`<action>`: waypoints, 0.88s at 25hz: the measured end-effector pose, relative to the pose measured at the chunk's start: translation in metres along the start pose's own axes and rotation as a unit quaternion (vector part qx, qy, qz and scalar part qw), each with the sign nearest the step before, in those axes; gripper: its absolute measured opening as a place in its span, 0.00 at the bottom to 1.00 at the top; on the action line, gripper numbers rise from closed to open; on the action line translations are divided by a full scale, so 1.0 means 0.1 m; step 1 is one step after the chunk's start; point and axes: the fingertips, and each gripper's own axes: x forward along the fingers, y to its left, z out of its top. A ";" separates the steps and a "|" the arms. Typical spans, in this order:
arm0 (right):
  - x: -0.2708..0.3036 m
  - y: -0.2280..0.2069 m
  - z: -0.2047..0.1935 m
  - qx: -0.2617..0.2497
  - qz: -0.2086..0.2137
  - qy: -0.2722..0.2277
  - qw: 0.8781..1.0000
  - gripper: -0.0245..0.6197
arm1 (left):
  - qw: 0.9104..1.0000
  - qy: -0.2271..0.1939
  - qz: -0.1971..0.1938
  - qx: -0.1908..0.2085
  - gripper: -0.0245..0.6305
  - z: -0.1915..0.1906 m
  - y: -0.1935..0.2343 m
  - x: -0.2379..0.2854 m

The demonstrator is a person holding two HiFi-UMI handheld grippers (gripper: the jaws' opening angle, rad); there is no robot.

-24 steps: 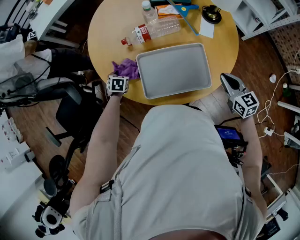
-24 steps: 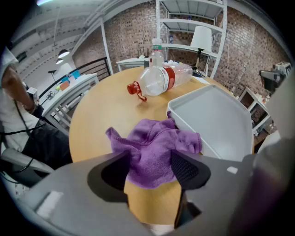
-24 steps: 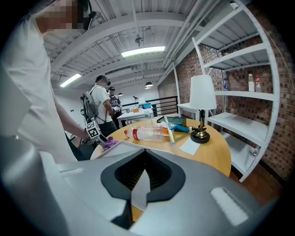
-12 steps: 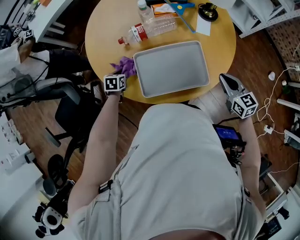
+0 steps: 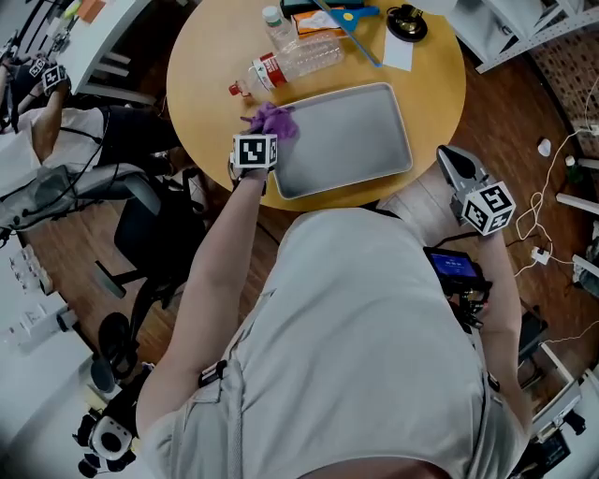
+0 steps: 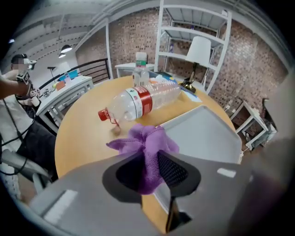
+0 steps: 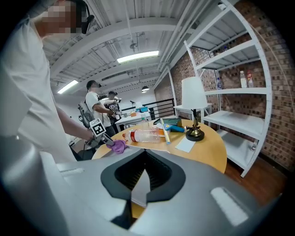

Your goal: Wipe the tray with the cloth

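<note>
The purple cloth (image 5: pixel 271 120) is bunched between the pads of the left claw (image 6: pixel 150 167), whose jaws have just been closing and now pinch it at a middling width. Its loose folds spill out past the tips toward 12 o'clock. In the head view the cloth sits at the tray's (image 5: pixel 351 131) 10 o'clock corner, over the rim where tray meets worktop (image 5: pixel 206 65). The claw reaches it from the 6 o'clock side, tilted steeply down, its marker cube (image 5: pixel 255 152) just behind. Whether the cloth presses on the tray I cannot tell.

The tray is grey and bare, lying near the worktop's 6 o'clock edge.

At 12 o'clock of the cloth, near it, a clear plastic bottle (image 5: pixel 290 61) with a red cap and red label lies on its side. Beyond it stands a small upright bottle (image 5: pixel 273 21). At 1 o'clock are a blue tool (image 5: pixel 348 17), a white paper (image 5: pixel 398 53) and a dark lamp base (image 5: pixel 404 21).

Nothing stands between the cloth and the tray's open surface.

The right claw (image 5: pixel 456 166) hangs off the worktop at 4 o'clock of the tray, well apart from the cloth, its jaws a narrow slit with nothing between them.
</note>
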 end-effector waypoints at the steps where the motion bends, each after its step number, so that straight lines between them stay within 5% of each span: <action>1: -0.04 -0.03 -0.01 0.003 -0.004 0.001 1.000 0.04 | 1.000 0.017 0.010 0.002 0.19 -0.03 -0.02 0.08; 6: -0.23 -0.16 -0.14 0.019 -0.022 0.007 1.000 0.04 | 0.998 0.059 0.032 0.013 0.19 -0.07 -0.14 0.34; 22: -0.67 -0.63 -0.44 0.055 -0.048 0.018 0.997 0.04 | 0.993 0.059 -0.082 0.054 0.19 0.60 -1.72 0.85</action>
